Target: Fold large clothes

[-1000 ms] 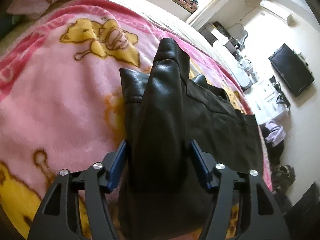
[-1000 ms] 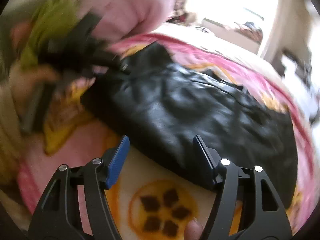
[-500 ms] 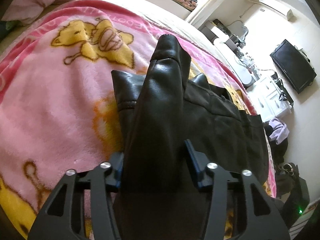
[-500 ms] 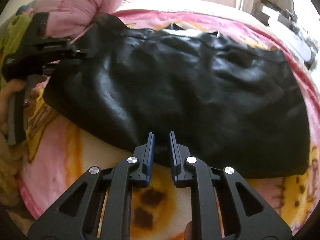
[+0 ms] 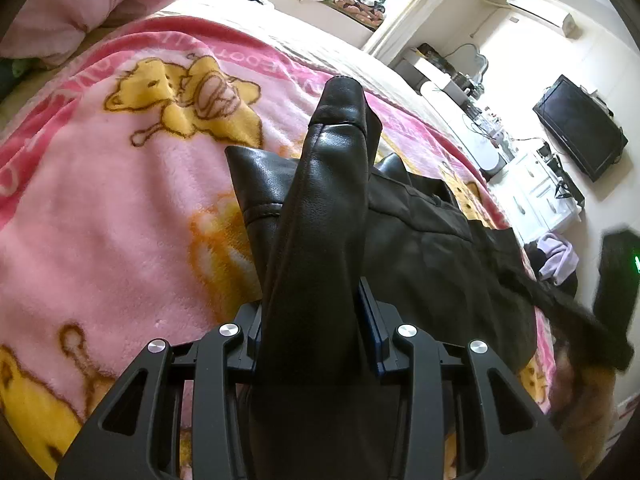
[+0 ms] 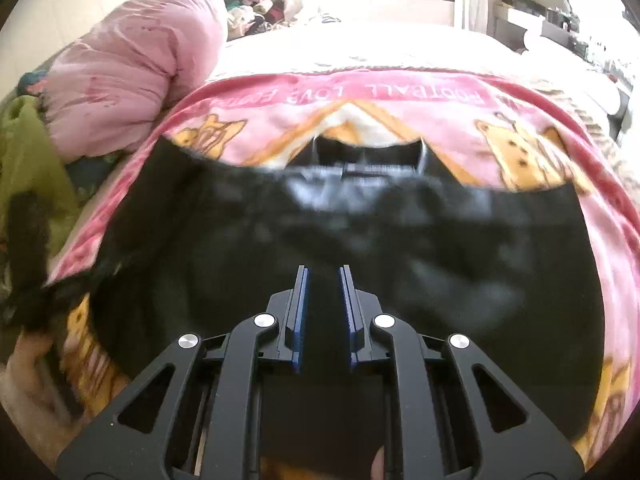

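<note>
The black leather jacket [image 5: 420,240] is spread on the pink bear blanket [image 5: 120,200] on the bed. One sleeve [image 5: 320,240] is squeezed by the closing left gripper [image 5: 316,332] so it can be folded over. The hem is pinched by the nearly shut right gripper [image 6: 323,312]. The shiny leather is creased.

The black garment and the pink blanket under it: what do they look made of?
The black garment looks like leather or a faux version: smooth, with a soft sheen, fine grain and stitched seams along the sleeve. Which of the two I can't tell. The pink blanket looks like plush fleece: a fuzzy, matte nap with printed yellow cartoon bears.
</note>
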Available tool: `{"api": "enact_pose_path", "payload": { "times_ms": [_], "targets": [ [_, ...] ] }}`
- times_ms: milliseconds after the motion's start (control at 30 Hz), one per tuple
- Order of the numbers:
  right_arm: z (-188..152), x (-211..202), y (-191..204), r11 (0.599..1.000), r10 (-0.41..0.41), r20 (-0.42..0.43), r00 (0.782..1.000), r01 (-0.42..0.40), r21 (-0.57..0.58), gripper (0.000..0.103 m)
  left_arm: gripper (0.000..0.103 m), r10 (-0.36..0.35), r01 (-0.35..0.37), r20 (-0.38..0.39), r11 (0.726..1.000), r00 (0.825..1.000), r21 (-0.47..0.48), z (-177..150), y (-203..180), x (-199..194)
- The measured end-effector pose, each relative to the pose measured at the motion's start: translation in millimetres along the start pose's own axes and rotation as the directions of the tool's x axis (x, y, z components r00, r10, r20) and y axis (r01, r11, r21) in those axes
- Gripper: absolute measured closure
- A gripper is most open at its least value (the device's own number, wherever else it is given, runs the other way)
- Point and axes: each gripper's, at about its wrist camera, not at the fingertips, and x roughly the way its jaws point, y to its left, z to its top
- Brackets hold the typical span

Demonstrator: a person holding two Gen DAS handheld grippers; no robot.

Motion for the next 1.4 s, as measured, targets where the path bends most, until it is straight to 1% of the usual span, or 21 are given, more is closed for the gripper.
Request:
{"api": "enact_pose_path", "payload": {
  "times_ms": [67,133,267,333,400,533,567,600,667,700,767,867,967,1033,1100,1167,1233,1267,1300,1333,1400],
  "targets": [
    [15,16,-2,1.000,-0.004,-0.014,1.000,0.004,0.018,0.092,0.068,0.003,-0.003,0.001,1.000,1.000,0.007,0,0,-1],
    [27,40,-9,0.997,-0.036,-0.046,0.998,0.039,0.063,0.093,0.068,0.005,-0.005,0.005,1.000,1.000,0.011,-1,0,-1],
    [28,75,-19,0.994,-0.051,-0.121,0.991,0.062,0.087,0.094,0.066,0.008,-0.008,0.010,1.000,1.000,0.018,-2,0,0],
    [26,82,-20,0.994,-0.055,-0.127,0.990,0.066,0.082,0.094,0.063,0.022,-0.022,0.008,0.999,1.000,0.024,-1,0,3],
    [26,83,-22,0.994,-0.046,-0.127,0.991,0.058,0.091,0.094,0.057,0.030,-0.030,0.003,0.999,1.000,0.019,-1,1,6],
    [27,83,-25,0.995,-0.030,-0.125,0.992,0.041,0.092,0.094,0.052,0.021,-0.021,-0.010,0.999,1.000,-0.024,1,7,14],
    [29,81,-24,0.996,-0.030,-0.121,0.992,0.040,0.081,0.094,0.052,0.022,-0.022,-0.011,0.999,1.000,-0.024,1,7,14],
    [31,73,-22,0.998,-0.023,-0.102,0.995,0.029,0.061,0.092,0.056,0.024,-0.025,-0.011,0.999,1.000,-0.022,1,5,15],
    [29,47,-19,0.999,0.022,-0.040,0.999,-0.020,0.046,0.091,0.062,0.022,-0.022,-0.004,1.000,1.000,-0.015,2,3,12],
    [23,30,-15,0.998,0.053,-0.007,0.999,-0.053,0.030,0.090,0.065,0.019,-0.019,0.003,1.000,1.000,-0.009,3,2,10],
    [8,5,-7,0.998,0.060,0.025,0.998,-0.060,-0.006,0.090,0.069,0.015,-0.015,0.011,1.000,1.000,-0.006,3,0,7],
    [-24,-21,-1,0.997,0.078,0.019,0.997,-0.078,-0.013,0.089,0.073,0.005,-0.005,0.027,1.000,1.000,-0.001,4,-3,1],
    [-55,-21,2,0.998,0.067,-0.032,0.997,-0.068,-0.007,0.089,0.075,0.004,-0.004,0.033,1.000,0.999,0.006,5,-6,-3],
    [-73,-4,-1,0.998,0.059,-0.089,0.994,-0.058,0.011,0.090,0.076,0.003,-0.004,0.032,1.000,0.999,0.012,5,-9,-5],
    [-81,7,-2,0.998,0.050,-0.077,0.996,-0.047,0.028,0.090,0.077,0.011,-0.012,0.036,1.000,0.999,0.021,5,-12,-6],
    [-81,11,3,1.000,0.019,-0.073,0.997,-0.020,-0.010,0.090,0.077,0.020,-0.021,0.037,0.999,0.999,0.024,5,-15,-6],
    [-78,4,5,1.000,0.019,-0.074,0.997,-0.020,-0.019,0.089,0.077,0.023,-0.024,0.039,0.999,0.999,0.022,6,-18,-8],
    [-77,-7,6,1.000,0.022,-0.057,0.998,-0.023,-0.019,0.088,0.077,0.023,-0.024,0.040,0.999,0.999,0.025,6,-19,-10],
    [-77,-19,8,0.999,0.030,-0.029,0.999,-0.031,-0.030,0.086,0.077,0.024,-0.025,0.044,0.999,0.999,0.034,7,-21,-12],
    [-78,-31,13,0.998,0.042,0.000,0.999,-0.042,-0.052,0.078,0.077,0.026,-0.028,0.047,0.999,0.999,0.041,6,-23,-13],
    [-86,-39,21,0.995,0.061,-0.004,0.998,-0.061,-0.079,0.072,0.077,0.034,-0.037,0.049,0.998,0.998,0.055,7,-26,-15]
  ]
}}
